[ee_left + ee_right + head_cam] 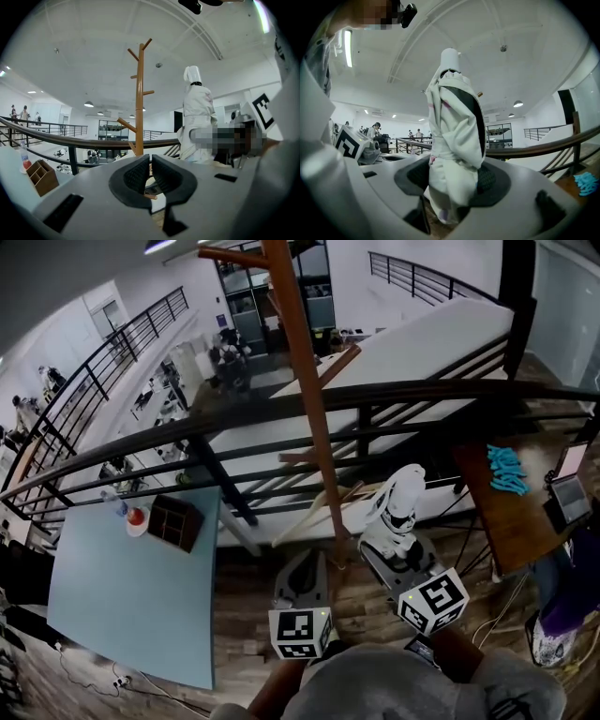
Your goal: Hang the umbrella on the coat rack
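Observation:
The wooden coat rack (pixel 305 399) stands straight ahead against the black railing; in the left gripper view the coat rack (pixel 139 98) rises with short pegs near its top. A folded white umbrella (pixel 398 502) with a dark stripe stands upright, and my right gripper (pixel 394 542) is shut on its lower part. In the right gripper view the umbrella (pixel 452 136) fills the space between the pads of the right gripper (pixel 452 176). My left gripper (pixel 305 585) is beside it, jaws together and holding nothing; the left gripper (pixel 150 173) faces the rack, with the umbrella (pixel 197 117) to its right.
A black railing (pixel 281 413) runs across behind the rack, with a drop to a lower floor beyond. A light blue table (pixel 131 606) at left carries a brown organiser (pixel 175 521) and a bottle (pixel 137 518). A wooden desk (pixel 497 521) with blue items (pixel 507 471) stands at right.

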